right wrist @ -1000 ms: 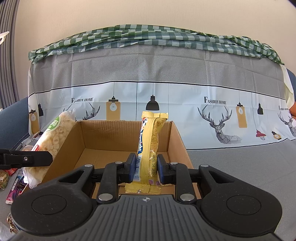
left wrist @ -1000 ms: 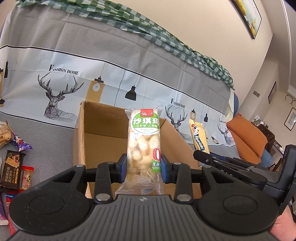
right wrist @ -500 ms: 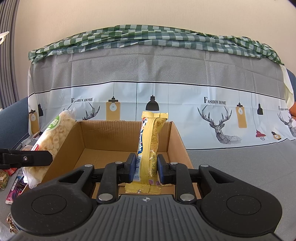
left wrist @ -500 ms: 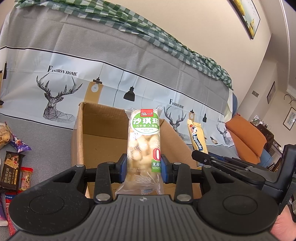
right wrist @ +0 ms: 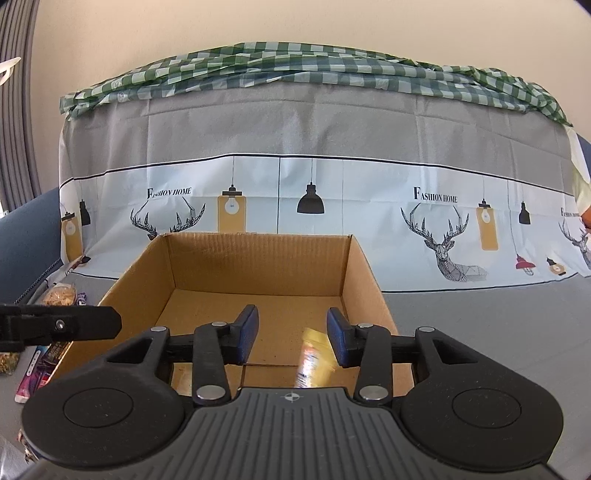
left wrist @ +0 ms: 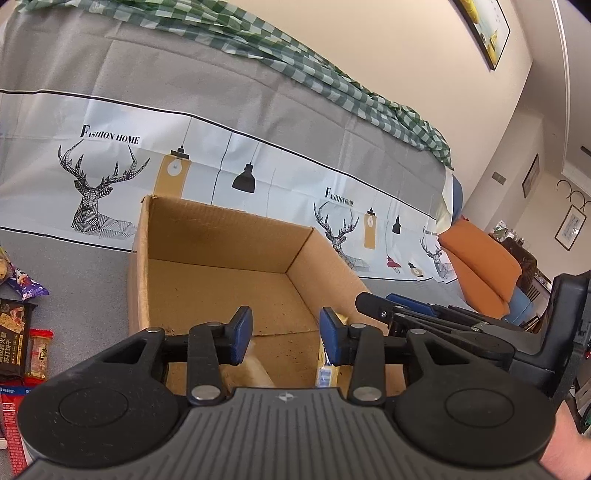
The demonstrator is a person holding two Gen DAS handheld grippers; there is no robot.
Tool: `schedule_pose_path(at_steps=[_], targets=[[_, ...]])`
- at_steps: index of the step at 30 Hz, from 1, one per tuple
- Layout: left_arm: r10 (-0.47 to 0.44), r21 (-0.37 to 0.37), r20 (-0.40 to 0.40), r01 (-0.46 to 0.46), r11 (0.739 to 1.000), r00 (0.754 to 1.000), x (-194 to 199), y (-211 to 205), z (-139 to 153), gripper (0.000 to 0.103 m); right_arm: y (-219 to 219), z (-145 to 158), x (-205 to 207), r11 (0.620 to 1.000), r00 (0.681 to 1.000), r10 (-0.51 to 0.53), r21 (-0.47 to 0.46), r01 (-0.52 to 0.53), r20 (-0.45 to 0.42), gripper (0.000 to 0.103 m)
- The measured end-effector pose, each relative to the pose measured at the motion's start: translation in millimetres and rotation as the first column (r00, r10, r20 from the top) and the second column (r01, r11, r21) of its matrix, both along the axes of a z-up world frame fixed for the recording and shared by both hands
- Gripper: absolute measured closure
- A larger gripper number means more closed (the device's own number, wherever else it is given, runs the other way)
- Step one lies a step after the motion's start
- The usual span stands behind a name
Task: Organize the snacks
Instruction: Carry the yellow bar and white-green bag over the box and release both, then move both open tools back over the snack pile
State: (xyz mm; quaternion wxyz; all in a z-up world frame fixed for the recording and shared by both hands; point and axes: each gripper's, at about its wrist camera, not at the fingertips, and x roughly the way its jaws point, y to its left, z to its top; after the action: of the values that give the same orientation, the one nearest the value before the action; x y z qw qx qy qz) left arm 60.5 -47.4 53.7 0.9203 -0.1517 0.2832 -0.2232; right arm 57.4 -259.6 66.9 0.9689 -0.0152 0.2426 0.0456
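1. Left hand-held gripper (left wrist: 286, 334), lower centre, is opening and grips nothing; the pale snack pack (left wrist: 255, 371) lies below it in the cardboard box (left wrist: 207, 254).
2. Right hand-held gripper (right wrist: 291, 336) is opening, empty; the blurred yellow snack pack (right wrist: 312, 358) is inside the box at lower centre.

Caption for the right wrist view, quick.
Right gripper jaws opening above the cardboard box, yellow snack pack dropping in.

A big grey cloth (right wrist: 314, 125) with deer and lamp pictures hangs up. On top of the grey cloth lies a green checked cloth (right wrist: 295, 70). To the right of the grey cloth sits an orange cushion (left wrist: 480, 258). High above it hangs a framed picture (left wrist: 484, 29).
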Motion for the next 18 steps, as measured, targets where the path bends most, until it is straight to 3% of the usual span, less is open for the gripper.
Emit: schedule_pose_path(at_steps=[11,15,18], targets=[[0.06,0.014,0.035,-0.061,0.998,0.998,-20.5,43.5,11.8,0.06,29.7,1.7,-3.9,0.999,1.0,0.007,0.033,-0.007,-0.004,0.06],[0.103,-0.001,-0.01,-0.103,0.995,0.995,-28.3,82.5,14.9,0.06,51.8,5.5,-11.2,0.996,1.0,0.026,0.082,-0.027,0.017,0.06],[0.134,0.103,-0.025,-0.131,0.986,0.991,-25.9,115.0,18.4,0.06,71.7,7.4,-19.2,0.987,0.998,0.054,0.147,-0.057,0.029,0.06]])
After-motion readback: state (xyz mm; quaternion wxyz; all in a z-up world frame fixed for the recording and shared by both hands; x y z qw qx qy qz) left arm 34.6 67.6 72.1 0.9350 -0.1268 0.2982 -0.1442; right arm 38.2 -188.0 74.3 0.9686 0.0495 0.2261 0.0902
